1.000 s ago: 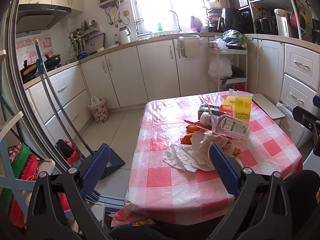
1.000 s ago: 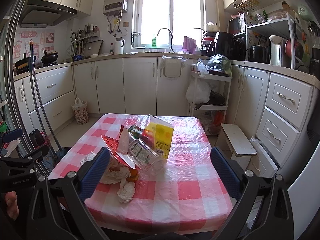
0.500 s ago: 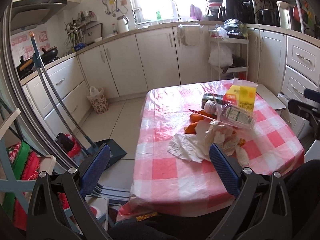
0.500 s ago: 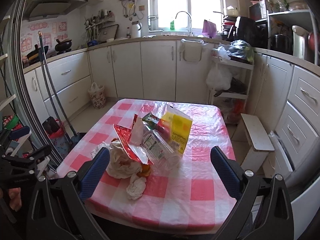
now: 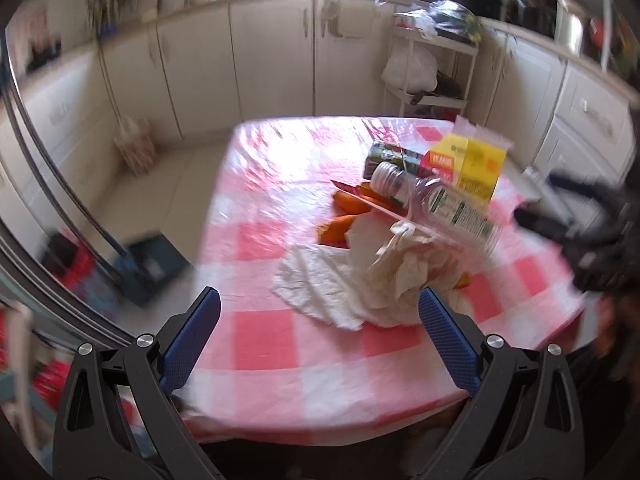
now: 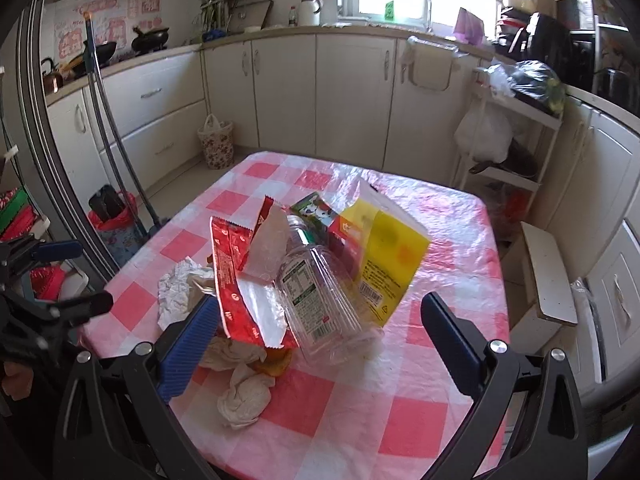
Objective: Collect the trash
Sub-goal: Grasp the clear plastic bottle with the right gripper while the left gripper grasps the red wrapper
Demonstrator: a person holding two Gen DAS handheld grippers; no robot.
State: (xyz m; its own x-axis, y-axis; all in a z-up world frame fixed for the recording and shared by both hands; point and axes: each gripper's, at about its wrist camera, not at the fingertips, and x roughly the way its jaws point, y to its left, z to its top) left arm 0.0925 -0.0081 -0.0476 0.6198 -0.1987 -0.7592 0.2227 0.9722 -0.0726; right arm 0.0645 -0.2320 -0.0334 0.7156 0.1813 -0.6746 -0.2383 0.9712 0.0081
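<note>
No lettering can be read in either view. The clear plastic bottle (image 6: 320, 296) carries a green-and-white label with fine print too small to make out, and the yellow packet (image 6: 386, 264) just beside it shows a barcode and blurred characters.

On the worktop with the pink-and-white checked plastic cover (image 6: 448, 240) lies one heap of rubbish. It holds one clear plastic bottle with a green-and-white label (image 6: 320, 292), lying on its side; one yellow plastic packet (image 6: 384, 256) just right of it; one red foil wrapper torn open to its silver inside (image 6: 236, 280) on the left; and one small green carton (image 6: 312, 208) at the far side. Crumpled white paper tissues number three: one at the left (image 6: 176, 288), one under the wrapper (image 6: 228, 354), one nearest (image 6: 244, 396). Orange peel pieces (image 5: 344, 216) number at least two.
</note>
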